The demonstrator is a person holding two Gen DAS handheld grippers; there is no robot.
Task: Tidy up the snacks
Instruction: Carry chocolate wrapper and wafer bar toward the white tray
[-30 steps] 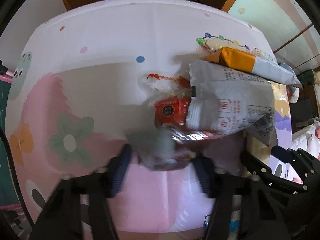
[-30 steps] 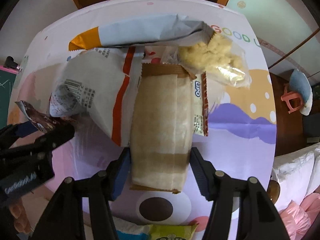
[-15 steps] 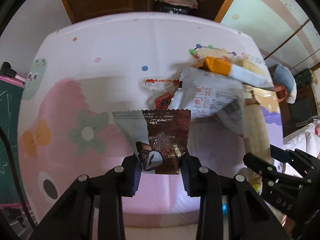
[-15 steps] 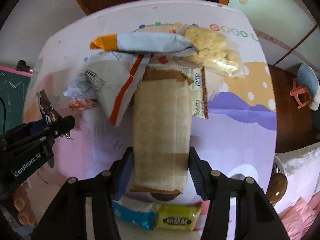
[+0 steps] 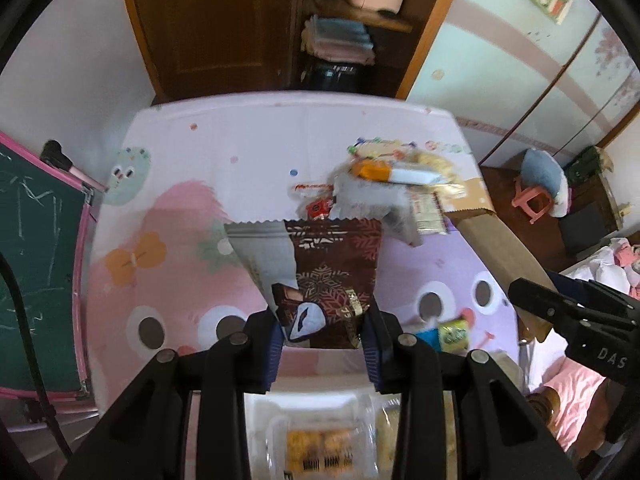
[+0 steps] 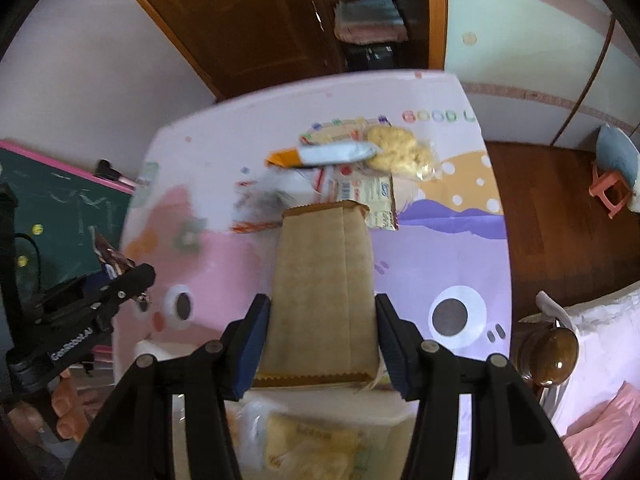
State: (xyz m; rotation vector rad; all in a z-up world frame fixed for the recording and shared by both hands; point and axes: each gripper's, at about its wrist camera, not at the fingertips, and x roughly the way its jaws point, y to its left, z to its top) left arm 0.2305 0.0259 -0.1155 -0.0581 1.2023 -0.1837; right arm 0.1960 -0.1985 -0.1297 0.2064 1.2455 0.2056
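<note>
The left tongs (image 5: 322, 334) clamp a dark brown snack pouch (image 5: 334, 276) with snowflake prints by its lower end; the gold writing on it is too small to read. A grey-blue packet (image 5: 260, 252) sticks out from behind the pouch's left edge, mostly hidden. Below the pouch, a clear tub of yellow biscuits (image 5: 320, 448) is blurred and cut off by the frame. Right of the pouch, the right tongs (image 6: 322, 330) grip a plain kraft paper bag (image 6: 322, 280), lifted over the cartoon-print counter (image 6: 440, 248). Beyond the bag lies the snack pile (image 6: 352, 168); its labels are smeared by motion. On the counter's far edge "GOOD" reads clearly, the next word cut short. The left tongs carry "GenRobot.AI".
</note>
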